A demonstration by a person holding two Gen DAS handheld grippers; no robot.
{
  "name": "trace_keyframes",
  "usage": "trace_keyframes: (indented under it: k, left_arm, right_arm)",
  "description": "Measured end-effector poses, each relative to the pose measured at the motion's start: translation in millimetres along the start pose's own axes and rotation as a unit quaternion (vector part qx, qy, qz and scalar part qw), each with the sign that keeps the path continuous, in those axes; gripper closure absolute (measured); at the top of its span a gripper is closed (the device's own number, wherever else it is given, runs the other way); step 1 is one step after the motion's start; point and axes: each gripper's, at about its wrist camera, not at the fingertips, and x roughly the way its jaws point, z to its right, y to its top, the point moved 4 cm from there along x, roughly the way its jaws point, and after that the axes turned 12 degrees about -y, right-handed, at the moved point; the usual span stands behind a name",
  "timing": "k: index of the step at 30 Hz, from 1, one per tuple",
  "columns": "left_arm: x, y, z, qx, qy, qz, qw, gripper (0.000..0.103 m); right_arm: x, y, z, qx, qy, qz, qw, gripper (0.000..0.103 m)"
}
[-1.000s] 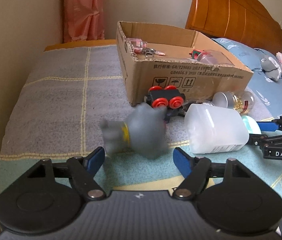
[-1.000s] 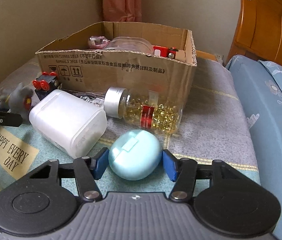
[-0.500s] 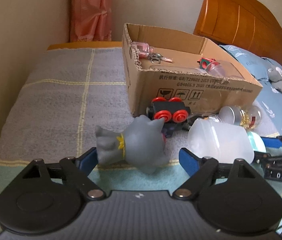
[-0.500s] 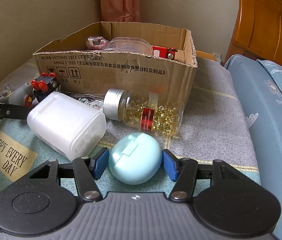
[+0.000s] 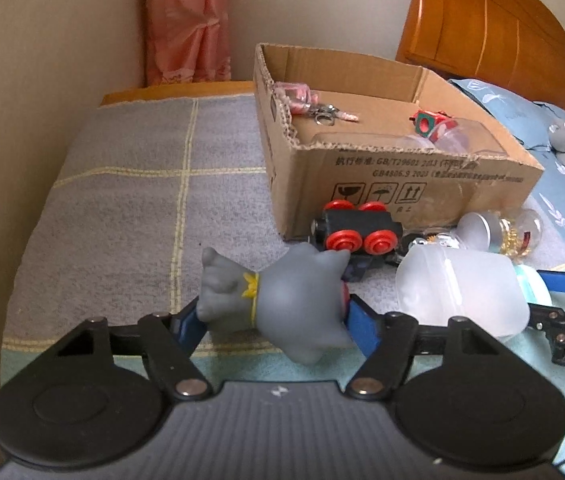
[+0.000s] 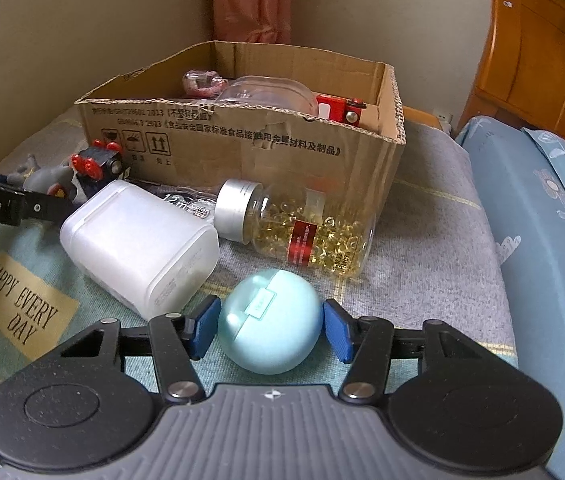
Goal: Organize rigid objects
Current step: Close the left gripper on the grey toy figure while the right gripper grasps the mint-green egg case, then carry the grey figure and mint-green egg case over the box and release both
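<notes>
My left gripper (image 5: 274, 324) is shut on a grey toy figure (image 5: 282, 304) with a yellow collar, held just above the bed cover. The figure also shows in the right wrist view (image 6: 46, 178). My right gripper (image 6: 268, 330) is open, its blue pads either side of a pale blue round case (image 6: 269, 320) that lies on the cover; there are small gaps at both pads. An open cardboard box (image 5: 398, 184) stands ahead, also in the right wrist view (image 6: 242, 148). It holds a red toy (image 6: 340, 110), a clear jar and small items.
In front of the box lie a black toy train with red wheels (image 5: 356, 230), a white plastic container (image 6: 138, 244) and a jar of yellow capsules (image 6: 302, 228). A wall runs along the left. A wooden headboard (image 5: 494, 32) and blue bedding (image 6: 542, 216) are to the right.
My left gripper closed onto the grey figure, which had been loose and moving between the open fingers. My right gripper stayed open around the blue case.
</notes>
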Motion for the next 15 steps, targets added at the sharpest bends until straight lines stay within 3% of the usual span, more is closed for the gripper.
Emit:
trace_keyframes:
  k: [15]
  left_arm:
    - [-54.0,38.2,33.2,0.074,-0.032,0.019,0.9965,0.032]
  right_arm:
    - [-35.5,12.4,15.0,-0.063,0.017,0.021,0.998,0.042]
